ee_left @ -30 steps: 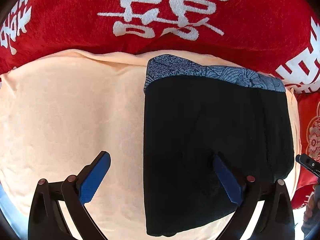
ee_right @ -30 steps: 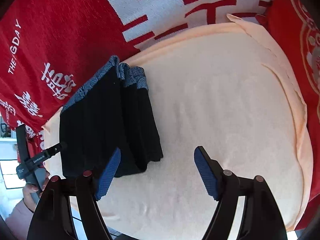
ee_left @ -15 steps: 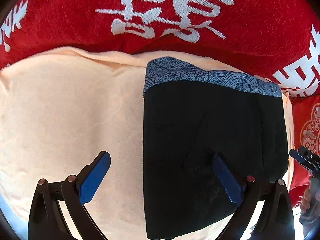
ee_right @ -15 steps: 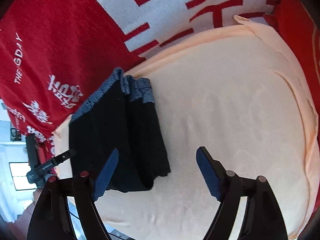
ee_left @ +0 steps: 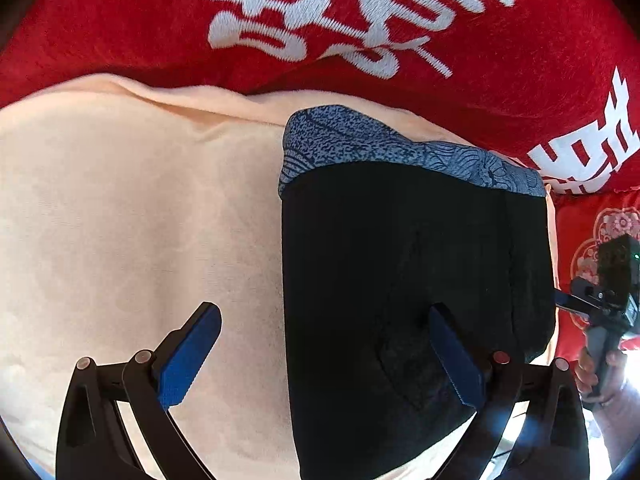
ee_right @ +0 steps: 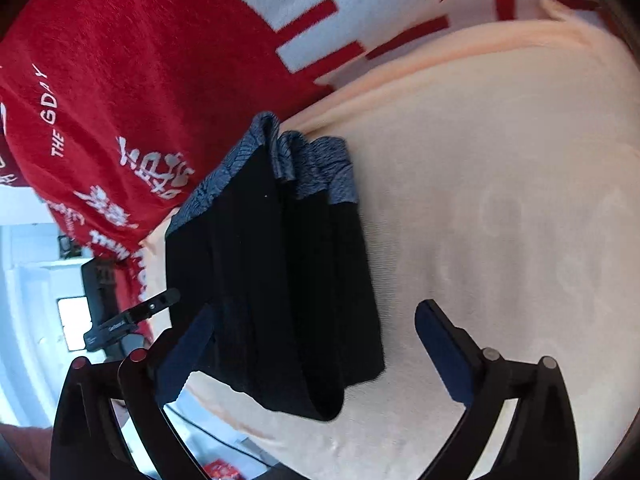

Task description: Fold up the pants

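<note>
Left gripper (ee_left: 324, 344): black linkage arms, blue ridged pads inside the jaws, silver and red pivot screws behind; right gripper (ee_right: 312, 344) alike.

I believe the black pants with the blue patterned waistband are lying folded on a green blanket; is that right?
Not quite: the black pants with the blue patterned waistband lie folded on a peach blanket, not green, as the left wrist view shows.

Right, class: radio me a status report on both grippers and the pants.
Left gripper open, right gripper just opened wide, both empty. Black pants folded on peach blanket. Nothing in the way.
</note>
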Motion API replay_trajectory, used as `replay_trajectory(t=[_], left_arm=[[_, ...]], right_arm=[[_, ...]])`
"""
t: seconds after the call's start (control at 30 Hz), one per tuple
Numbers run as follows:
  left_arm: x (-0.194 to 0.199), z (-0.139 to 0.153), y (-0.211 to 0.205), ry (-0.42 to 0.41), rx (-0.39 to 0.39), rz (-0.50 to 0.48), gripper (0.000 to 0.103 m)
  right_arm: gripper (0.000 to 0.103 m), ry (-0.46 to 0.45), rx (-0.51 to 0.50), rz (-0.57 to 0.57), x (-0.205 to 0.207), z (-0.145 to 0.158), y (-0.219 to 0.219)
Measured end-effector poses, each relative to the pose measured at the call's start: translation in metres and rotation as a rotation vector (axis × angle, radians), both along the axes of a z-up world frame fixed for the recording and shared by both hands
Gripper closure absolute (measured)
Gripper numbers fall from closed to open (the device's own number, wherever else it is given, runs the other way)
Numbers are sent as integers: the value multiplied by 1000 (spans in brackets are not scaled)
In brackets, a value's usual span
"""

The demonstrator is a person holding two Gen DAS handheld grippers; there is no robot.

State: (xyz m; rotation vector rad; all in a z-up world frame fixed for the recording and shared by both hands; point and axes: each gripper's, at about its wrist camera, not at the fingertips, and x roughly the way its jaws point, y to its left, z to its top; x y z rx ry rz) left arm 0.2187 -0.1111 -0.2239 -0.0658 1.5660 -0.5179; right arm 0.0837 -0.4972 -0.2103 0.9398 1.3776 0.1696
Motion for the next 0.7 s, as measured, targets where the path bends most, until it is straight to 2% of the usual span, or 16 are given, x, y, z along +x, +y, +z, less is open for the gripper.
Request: replay_trajectory(t=[0.27,0.37,0.43,0.5,0.53,0.6,0.7], left_arm=[[7,-15,-24,1,-71,-88,1],[10,-20,-33,8,-88,-79,1],[9,-21,-37,2,-86,-67,1],[6,-19,-39,-25,-71,-52,1],[3,-17,-42,-42,-63,-43,1],[-3,-10,-51,-72,-69,-33,15],[-11,5,-54,-110,-55,-39,26]], right_arm=[[2,-15,86,110,28,-24,11],[3,6,128,137,36,-41,19],[5,-8,128,143,39,-42,22],[17,15,88,148,41,-41,26],[19,17,84,148,41,-41,26],[33,18,95,143,39,-37,25],[46,3,115,132,37,-26,24]])
